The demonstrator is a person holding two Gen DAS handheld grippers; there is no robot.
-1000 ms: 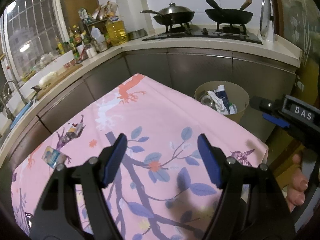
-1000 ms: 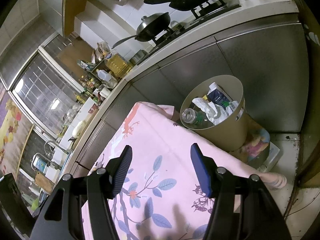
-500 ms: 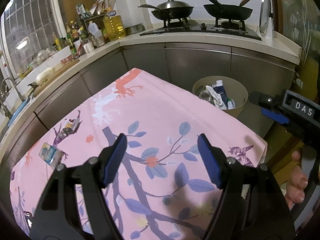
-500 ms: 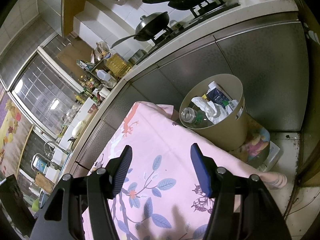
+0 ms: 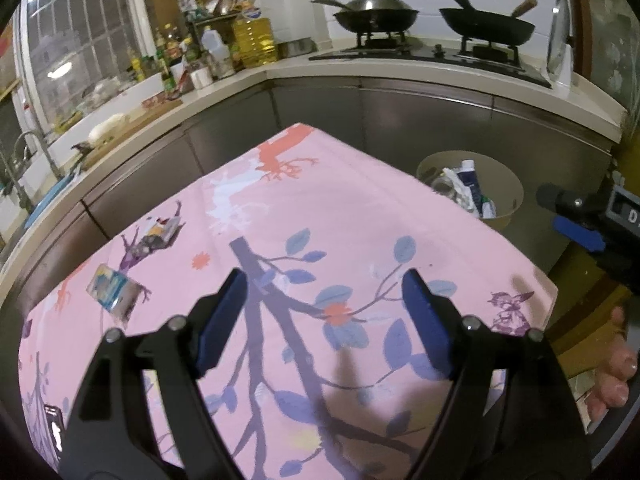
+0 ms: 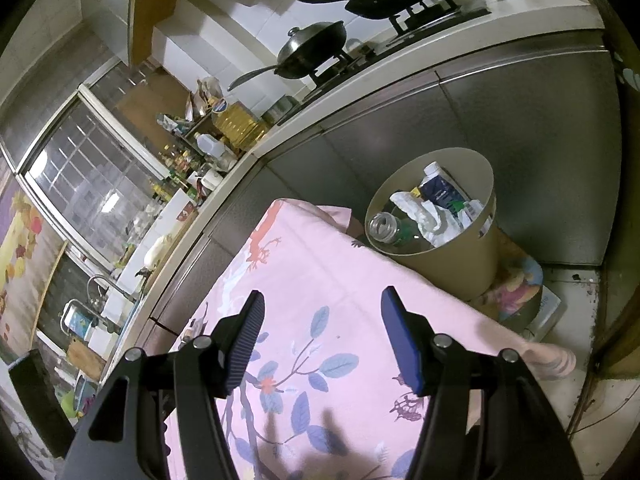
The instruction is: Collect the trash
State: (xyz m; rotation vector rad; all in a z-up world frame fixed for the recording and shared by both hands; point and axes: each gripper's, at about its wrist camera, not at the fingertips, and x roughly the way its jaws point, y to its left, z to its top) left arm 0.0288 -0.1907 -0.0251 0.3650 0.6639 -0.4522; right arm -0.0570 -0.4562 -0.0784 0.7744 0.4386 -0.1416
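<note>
A pink flowered tablecloth (image 5: 344, 224) covers the table. On it at the left lie a blue-and-yellow wrapper (image 5: 110, 286), a dark printed wrapper (image 5: 160, 234) and a small black packet (image 5: 54, 426). A beige bin (image 5: 508, 192) beyond the table's far right edge holds a bottle, tissue and cartons; it also shows in the right wrist view (image 6: 464, 264). My left gripper (image 5: 326, 312) is open and empty above the cloth. My right gripper (image 6: 320, 338) is open and empty above the cloth, short of the bin; part of it shows at the right of the left wrist view (image 5: 580, 228).
A steel-fronted L-shaped kitchen counter (image 5: 400, 76) runs behind the table, with two woks on a stove (image 5: 420, 52), bottles and an oil jug (image 5: 254, 42). A sink (image 5: 24, 184) is at far left. A printed mat (image 6: 516, 292) lies under the bin.
The left wrist view has tilted up and drawn back a little, so the table and bin sit lower and farther. The right gripper has barely moved. Both stay open.
</note>
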